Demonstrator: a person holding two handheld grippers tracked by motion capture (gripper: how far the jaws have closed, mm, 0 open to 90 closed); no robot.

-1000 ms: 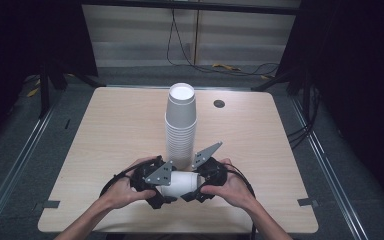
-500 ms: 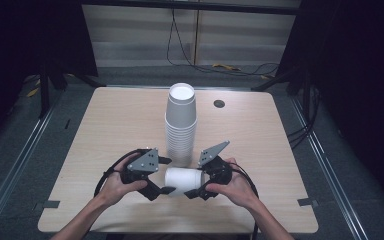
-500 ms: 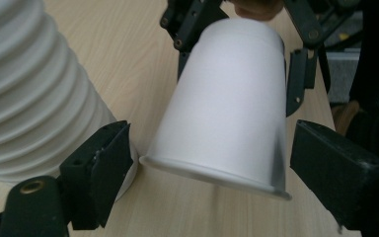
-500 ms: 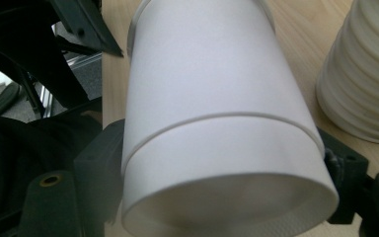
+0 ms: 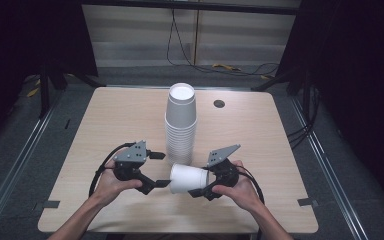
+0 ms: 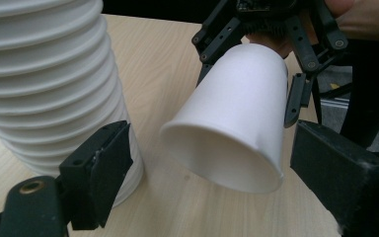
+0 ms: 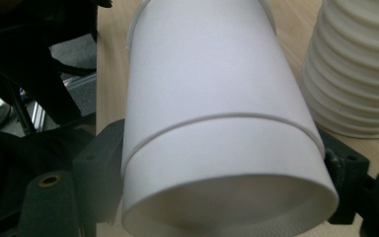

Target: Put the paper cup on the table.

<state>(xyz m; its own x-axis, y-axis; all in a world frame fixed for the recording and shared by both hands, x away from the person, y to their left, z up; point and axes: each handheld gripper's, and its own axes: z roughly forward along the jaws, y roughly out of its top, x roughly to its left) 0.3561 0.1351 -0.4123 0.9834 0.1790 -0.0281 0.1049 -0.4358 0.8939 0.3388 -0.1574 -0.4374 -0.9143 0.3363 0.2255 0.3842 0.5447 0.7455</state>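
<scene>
Since the earlier frame the left gripper (image 5: 163, 183) has drawn back leftward off the cup (image 5: 189, 179), its jaws just having closed, nothing between them.

High view: the right gripper (image 5: 200, 184) holds the cup sideways above the table (image 5: 105, 120), just before the stack (image 5: 181, 125). Keep it clear of the stack when turning it.

Left gripper view: narrow jaws flank the cup's open mouth (image 6: 227, 158) without touching; stack (image 6: 44, 84) close by.

Right gripper view: jaws clamp the cup (image 7: 217, 113), apparently two nested; stack (image 7: 360, 64) beside.
</scene>
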